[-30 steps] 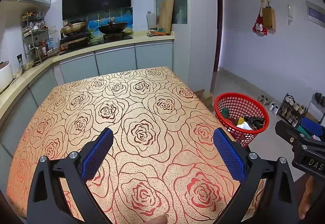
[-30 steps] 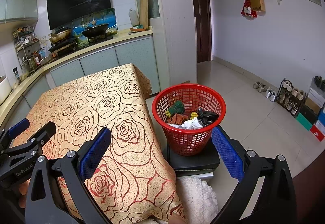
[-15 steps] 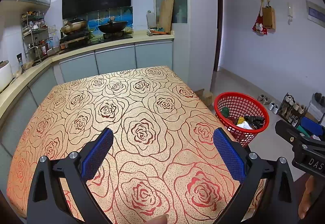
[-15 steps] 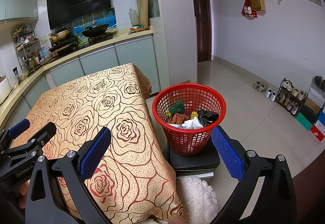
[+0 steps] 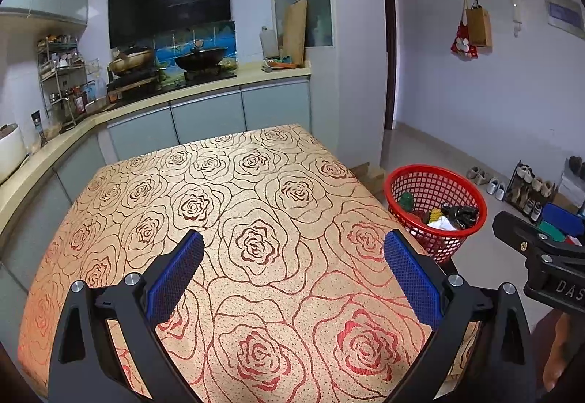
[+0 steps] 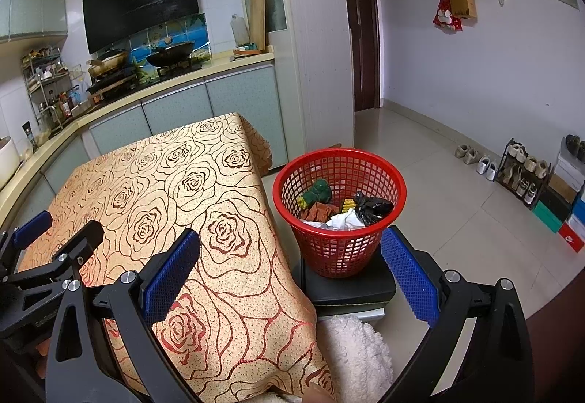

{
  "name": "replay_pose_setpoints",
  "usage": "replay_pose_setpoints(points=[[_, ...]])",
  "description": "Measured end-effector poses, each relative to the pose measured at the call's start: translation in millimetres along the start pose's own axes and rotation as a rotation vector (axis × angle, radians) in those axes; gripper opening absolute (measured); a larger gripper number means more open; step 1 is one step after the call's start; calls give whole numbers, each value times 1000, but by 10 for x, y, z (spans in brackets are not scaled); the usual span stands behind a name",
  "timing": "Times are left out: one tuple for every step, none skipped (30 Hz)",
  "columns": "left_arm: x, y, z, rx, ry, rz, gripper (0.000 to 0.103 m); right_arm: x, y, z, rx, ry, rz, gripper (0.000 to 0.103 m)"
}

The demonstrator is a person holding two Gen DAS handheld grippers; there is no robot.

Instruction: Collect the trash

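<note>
Both hand-held grippers wide open, empty: left hand-held gripper (image 5: 292, 275), right hand-held gripper (image 6: 290, 269). Red basket (image 6: 340, 162) just ahead of right, trash (image 6: 345, 211) inside. Surface (image 5: 256, 205) below left shows no litter; scan slowly before finishing.

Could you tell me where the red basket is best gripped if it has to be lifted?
Grip the red basket by its near rim, coming from above with one finger inside and one outside. The rim is thick and open, the trash sits below it, and the right tool is already nearest.
</note>
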State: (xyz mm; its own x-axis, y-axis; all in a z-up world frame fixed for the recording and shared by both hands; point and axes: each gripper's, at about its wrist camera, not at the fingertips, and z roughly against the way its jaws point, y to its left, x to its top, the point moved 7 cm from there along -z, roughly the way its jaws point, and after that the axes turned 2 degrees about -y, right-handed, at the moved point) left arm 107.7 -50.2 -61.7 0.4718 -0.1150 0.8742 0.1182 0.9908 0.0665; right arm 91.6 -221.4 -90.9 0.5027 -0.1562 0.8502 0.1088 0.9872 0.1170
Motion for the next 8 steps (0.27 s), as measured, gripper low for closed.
replay_pose_setpoints(points=[[-1,-8,-7,-2,6,-2,95,6,-1,-6,-1,1,0,96],[-3,-17,-12,-3,12,-3,95,0,-1,-4,-2,2,-1,96],[-7,-20,-16,-4,15,-2,95,14,-5,-5,-1,3,-3,96],[-13,-25,-24,-7,22,-1,95,6,0,2,1,4,-5,96],[-14,-24,-32,-8,27,0,95,8,4,2,1,3,-1,96],[-20,-20,-40,-9,32,3,95,17,-2,-2,-2,2,3,96],[-23,-13,-46,-8,35,6,95,25,-8,-7,-2,2,0,96],[-25,-10,-48,-8,36,8,95,13,-8,0,-1,3,-1,96]])
